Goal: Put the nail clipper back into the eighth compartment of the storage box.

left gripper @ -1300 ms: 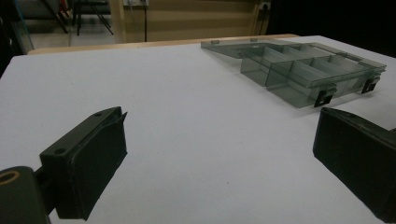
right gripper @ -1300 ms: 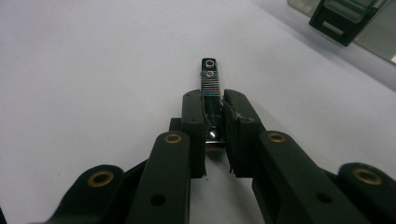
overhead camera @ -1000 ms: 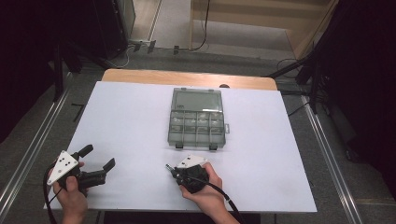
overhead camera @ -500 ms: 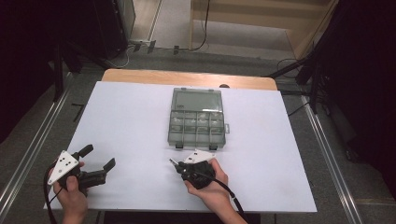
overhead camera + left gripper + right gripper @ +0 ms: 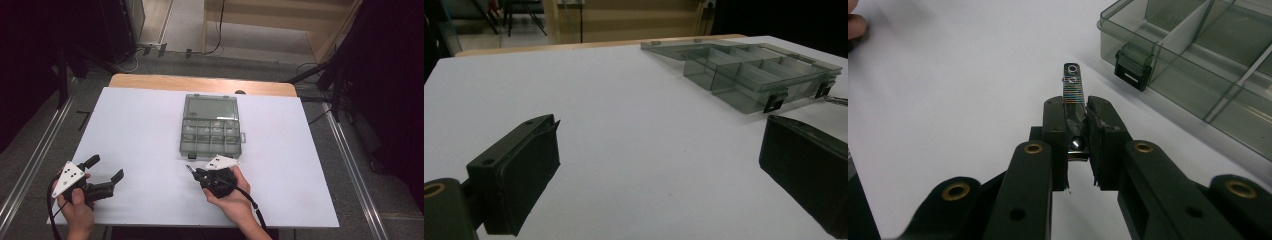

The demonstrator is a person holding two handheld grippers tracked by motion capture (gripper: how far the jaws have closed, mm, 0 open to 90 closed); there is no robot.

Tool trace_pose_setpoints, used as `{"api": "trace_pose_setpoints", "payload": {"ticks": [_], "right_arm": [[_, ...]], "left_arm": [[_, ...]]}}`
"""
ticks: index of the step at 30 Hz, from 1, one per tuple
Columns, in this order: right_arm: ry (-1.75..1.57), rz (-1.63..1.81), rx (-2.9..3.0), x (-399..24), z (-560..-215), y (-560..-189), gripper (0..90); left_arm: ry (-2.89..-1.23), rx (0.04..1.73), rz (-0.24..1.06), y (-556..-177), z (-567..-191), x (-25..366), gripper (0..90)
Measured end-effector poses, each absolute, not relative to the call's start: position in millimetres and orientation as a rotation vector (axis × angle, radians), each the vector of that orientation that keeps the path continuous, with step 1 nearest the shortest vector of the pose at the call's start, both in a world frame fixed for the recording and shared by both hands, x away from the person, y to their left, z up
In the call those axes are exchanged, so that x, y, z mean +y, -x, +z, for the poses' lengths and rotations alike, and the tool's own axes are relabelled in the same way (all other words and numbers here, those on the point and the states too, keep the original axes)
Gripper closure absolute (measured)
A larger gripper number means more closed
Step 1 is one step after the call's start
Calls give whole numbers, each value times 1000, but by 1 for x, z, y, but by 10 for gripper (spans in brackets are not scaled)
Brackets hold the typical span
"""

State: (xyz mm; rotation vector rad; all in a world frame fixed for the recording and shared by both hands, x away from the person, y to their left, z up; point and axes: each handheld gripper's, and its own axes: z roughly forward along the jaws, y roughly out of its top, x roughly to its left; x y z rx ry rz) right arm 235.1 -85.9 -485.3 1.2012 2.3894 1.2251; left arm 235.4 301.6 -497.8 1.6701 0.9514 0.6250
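Nearest the person, at about seven o'clock on the white table (image 5: 140, 125), the left gripper (image 5: 106, 169) rests in the left hand (image 5: 75, 212) with its jaws spread wide and nothing between them; in the left gripper view both pads (image 5: 526, 172) are cut off by the lower edge. Toward five o'clock, the right gripper (image 5: 192, 171) is clamped tight on a small metal clip (image 5: 1072, 87), perhaps a nail clipper, though its lower half is hidden between the pads. In the high view the clip (image 5: 190, 169) is only a thin glint pointing toward ten o'clock. Just beyond it, near the table's centre, lies the open grey plastic box (image 5: 210, 132), lid folded back toward twelve o'clock. Its compartments are too hazy to tell their contents. One black latch (image 5: 1131, 67) shows close to the clip's tip.
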Motion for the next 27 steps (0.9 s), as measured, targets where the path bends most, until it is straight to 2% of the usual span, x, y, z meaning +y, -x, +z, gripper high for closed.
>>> {"api": "trace_pose_setpoints", "payload": {"ticks": [27], "right_arm": [[-1207, 1248, 2355, -100, -476, -240, 813]], "left_arm": [[-1671, 962, 628, -235, -498, 301, 22]]}}
